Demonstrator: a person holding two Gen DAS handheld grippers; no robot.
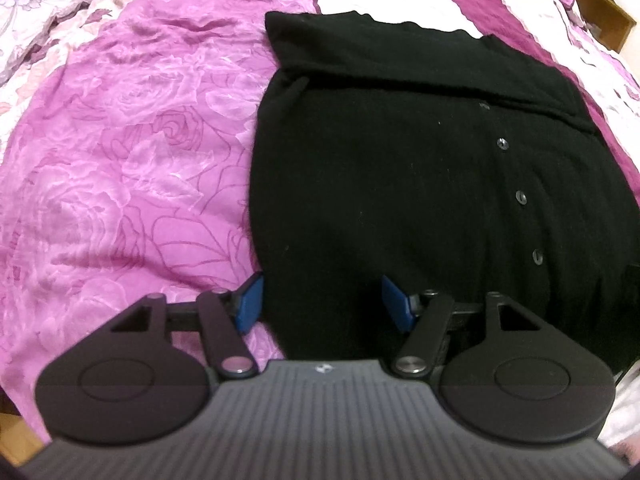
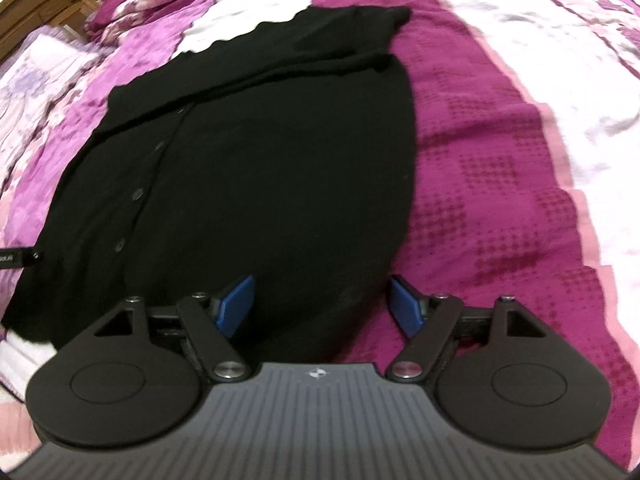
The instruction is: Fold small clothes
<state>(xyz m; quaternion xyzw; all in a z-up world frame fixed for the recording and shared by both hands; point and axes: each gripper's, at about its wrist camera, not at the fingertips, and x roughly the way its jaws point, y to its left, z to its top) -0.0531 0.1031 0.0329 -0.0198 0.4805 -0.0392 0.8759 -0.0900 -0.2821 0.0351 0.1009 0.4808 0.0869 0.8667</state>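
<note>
Two grippers, left gripper [image 1: 322, 300] and right gripper [image 2: 322, 304], both spread wide, holding nothing; black cardigan [image 1: 400, 168] lies flat on bed [image 1: 120, 140] just ahead, soft, limp, light. Pinch near hem corners.

Dim, soft indoor light; slight blur, strong fisheye bending at the edges

Each gripper, left [image 1: 322, 300] and right [image 2: 322, 304], has blue pads [image 1: 249, 300] on black linkage arms with silver pivot screws [image 2: 229, 371], two round black discs, and a ribbed grey body bearing a small white logo.
</note>
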